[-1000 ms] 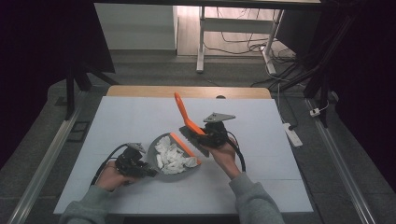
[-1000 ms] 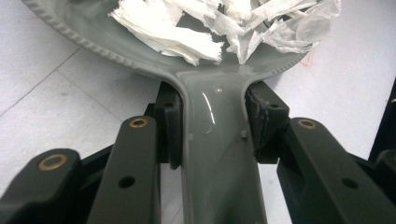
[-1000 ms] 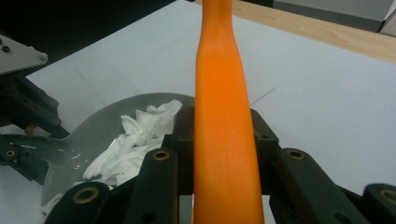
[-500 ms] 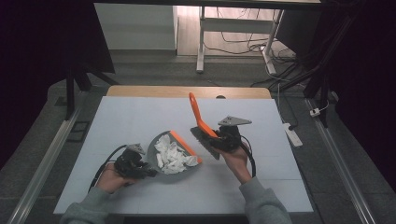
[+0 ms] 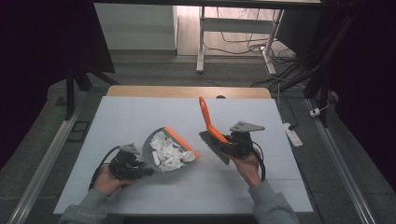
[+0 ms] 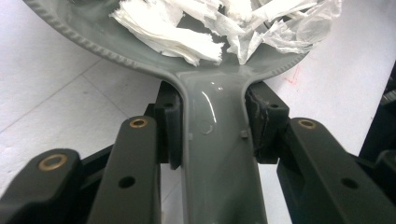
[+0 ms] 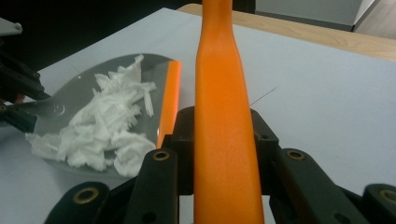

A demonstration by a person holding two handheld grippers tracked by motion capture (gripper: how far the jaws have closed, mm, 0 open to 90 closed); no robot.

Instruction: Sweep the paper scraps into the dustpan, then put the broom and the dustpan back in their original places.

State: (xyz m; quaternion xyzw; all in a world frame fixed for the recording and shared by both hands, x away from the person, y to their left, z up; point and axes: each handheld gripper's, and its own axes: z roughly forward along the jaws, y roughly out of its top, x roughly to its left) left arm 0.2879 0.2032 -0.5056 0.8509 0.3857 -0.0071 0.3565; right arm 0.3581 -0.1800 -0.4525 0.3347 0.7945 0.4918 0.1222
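In the high view I have the left gripper at the lower left of the frame, its jaws clamped on the handle of the grey dustpan, which lies on the white table just left of centre with a heap of torn white paper in it. The left gripper view shows both pads pressed against that handle. My right gripper sits right of centre, closed on the orange brush, whose handle points toward the top of the frame. The brush is just right of the dustpan's orange lip, apart from it.
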